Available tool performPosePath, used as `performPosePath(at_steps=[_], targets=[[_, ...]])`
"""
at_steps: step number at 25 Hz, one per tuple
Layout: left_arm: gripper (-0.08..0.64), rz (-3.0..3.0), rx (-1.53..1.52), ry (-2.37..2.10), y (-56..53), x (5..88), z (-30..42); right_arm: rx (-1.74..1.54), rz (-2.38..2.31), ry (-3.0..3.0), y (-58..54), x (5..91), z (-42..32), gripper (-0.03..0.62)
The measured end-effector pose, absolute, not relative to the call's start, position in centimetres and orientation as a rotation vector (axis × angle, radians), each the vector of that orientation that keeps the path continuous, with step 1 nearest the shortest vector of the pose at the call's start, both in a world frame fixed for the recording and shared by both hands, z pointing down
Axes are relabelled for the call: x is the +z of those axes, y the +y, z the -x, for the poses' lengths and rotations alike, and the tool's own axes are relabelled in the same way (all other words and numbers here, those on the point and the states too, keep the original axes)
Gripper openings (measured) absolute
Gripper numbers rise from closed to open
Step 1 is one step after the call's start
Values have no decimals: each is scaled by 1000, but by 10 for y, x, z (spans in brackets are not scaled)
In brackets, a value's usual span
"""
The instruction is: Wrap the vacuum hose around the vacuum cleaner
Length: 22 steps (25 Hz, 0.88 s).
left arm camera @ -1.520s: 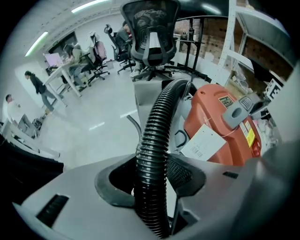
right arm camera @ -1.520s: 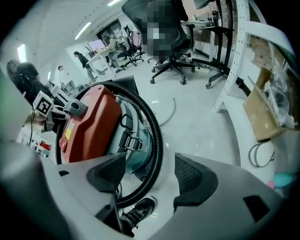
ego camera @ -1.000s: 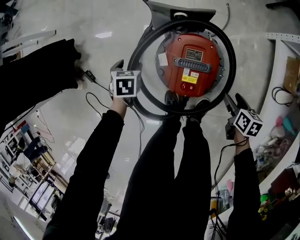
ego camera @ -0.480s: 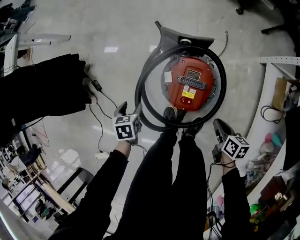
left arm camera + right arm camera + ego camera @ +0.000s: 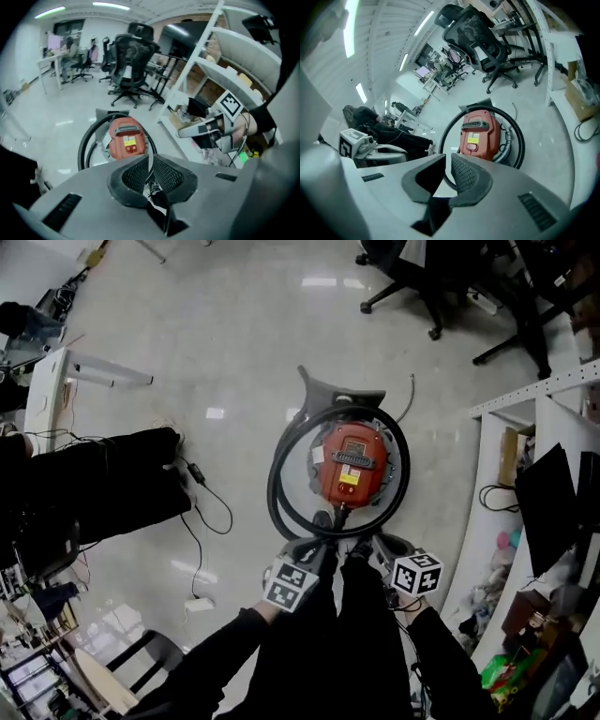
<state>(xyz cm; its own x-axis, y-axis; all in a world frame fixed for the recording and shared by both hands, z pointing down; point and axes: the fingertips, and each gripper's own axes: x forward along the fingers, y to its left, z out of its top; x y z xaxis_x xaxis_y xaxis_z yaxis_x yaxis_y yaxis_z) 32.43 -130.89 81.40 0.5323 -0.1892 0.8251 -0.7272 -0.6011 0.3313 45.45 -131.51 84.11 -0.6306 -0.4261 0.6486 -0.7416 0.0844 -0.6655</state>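
No wording can be read anywhere. At the centre of the head view, the vacuum cleaner [image 5: 349, 463] carries a yellow label [image 5: 348, 480] on its red top. It also has a dark plate [image 5: 354, 444] above that and a white sticker [image 5: 317, 455] at its left edge. All their print is too small to make out, and both gripper views show the yellow label blurred. At lower centre, one marker cube [image 5: 291, 584] and a second marker cube [image 5: 416, 573] to its right show only black-and-white square patterns.

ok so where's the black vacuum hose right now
In the head view the black ribbed hose lies looped on the pale floor around the round red vacuum cleaner, just ahead of the person's legs.
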Motion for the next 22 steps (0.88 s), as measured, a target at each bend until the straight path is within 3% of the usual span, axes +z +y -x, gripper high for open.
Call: performPosePath(at_steps=[4, 11, 22], targets=[[52, -2234, 1064, -615, -1290, 750, -356, 1458, -1202, -2160, -1317, 775, -458, 40], [52, -2277, 882, -709, -1290, 647, -373, 1186, -1298, -2328, -1319, 660, -490, 37], [52, -2318, 801, -802, -1287, 601, -370, 1036, -1398, -2315, -1284, 611, -504, 35]])
